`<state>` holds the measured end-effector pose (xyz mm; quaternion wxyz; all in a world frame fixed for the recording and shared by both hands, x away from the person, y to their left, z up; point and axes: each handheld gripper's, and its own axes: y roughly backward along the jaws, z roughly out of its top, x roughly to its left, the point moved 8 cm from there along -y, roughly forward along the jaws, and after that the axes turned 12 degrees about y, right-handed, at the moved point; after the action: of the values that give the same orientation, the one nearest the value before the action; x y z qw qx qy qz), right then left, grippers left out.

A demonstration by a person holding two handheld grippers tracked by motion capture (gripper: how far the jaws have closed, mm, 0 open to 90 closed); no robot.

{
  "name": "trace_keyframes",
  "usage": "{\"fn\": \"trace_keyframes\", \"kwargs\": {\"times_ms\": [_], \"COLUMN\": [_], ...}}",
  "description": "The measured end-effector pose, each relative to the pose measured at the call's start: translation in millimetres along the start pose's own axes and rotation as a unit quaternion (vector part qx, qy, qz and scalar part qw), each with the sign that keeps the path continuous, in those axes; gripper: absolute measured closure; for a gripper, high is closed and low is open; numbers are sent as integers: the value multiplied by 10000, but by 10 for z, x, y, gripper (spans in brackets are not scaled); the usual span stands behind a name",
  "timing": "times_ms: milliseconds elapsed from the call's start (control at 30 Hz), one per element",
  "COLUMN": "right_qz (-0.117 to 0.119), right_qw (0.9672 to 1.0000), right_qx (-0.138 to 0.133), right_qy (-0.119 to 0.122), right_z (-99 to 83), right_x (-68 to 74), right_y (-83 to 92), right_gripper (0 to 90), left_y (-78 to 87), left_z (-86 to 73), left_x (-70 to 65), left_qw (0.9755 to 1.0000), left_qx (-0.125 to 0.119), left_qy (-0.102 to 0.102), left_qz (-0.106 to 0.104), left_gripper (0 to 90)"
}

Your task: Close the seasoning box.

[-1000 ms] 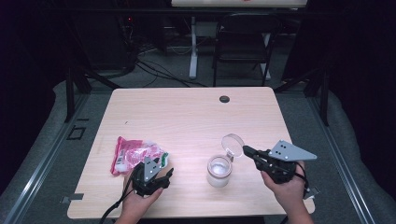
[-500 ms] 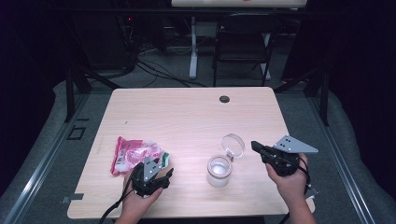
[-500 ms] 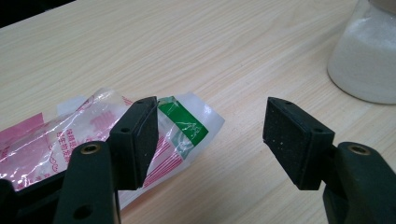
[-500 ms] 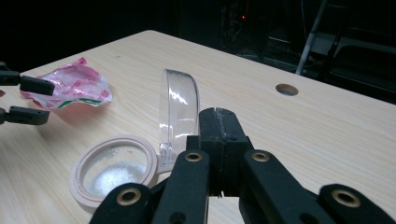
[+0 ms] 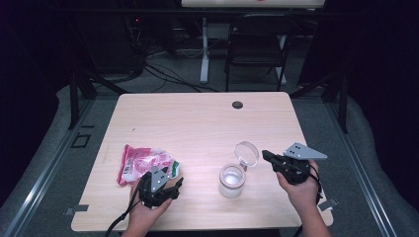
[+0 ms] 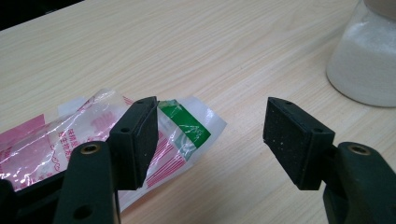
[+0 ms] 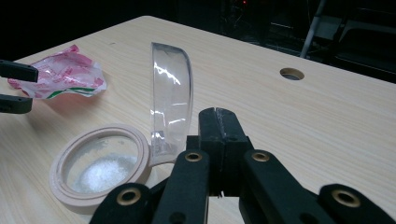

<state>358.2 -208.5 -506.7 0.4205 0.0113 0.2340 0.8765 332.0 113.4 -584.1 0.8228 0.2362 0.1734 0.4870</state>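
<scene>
Dark room, pale wood worktop (image 5: pixel 197 128) lit from above. Left tongs (image 6: pixel 210 135) gape wide, low over the corner of a pink and green packet (image 6: pixel 60 140); one pad sits on its edge, nothing gripped. Right tongs (image 7: pixel 219 122) are closed, empty, just beside the raised clear lid (image 7: pixel 171 107) of an open jar (image 5: pixel 231 180) of white grains. Likely step: grab the packet. Slide further over the film, then pinch. Jar stands between both tongs.

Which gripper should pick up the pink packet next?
Probably the left gripper: its jaws stand open right at the pink packet. The right gripper is shut, beyond the open jar.
</scene>
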Motion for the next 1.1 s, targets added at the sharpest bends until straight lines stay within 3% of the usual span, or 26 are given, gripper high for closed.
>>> {"fn": "trace_keyframes", "kwargs": {"times_ms": [367,1100], "right_qz": [49,285], "right_qw": [10000,9995], "right_qx": [35,-36], "right_qy": [-1,130], "right_z": [-10,50], "right_x": [18,207], "right_y": [-44,-73], "right_gripper": [900,900], "left_y": [9,42], "left_z": [5,44], "left_x": [-18,-21], "left_qw": [10000,9999], "left_qx": [-17,-150], "left_qy": [-29,-2], "left_qz": [-20,-35], "left_gripper": [357,357]}}
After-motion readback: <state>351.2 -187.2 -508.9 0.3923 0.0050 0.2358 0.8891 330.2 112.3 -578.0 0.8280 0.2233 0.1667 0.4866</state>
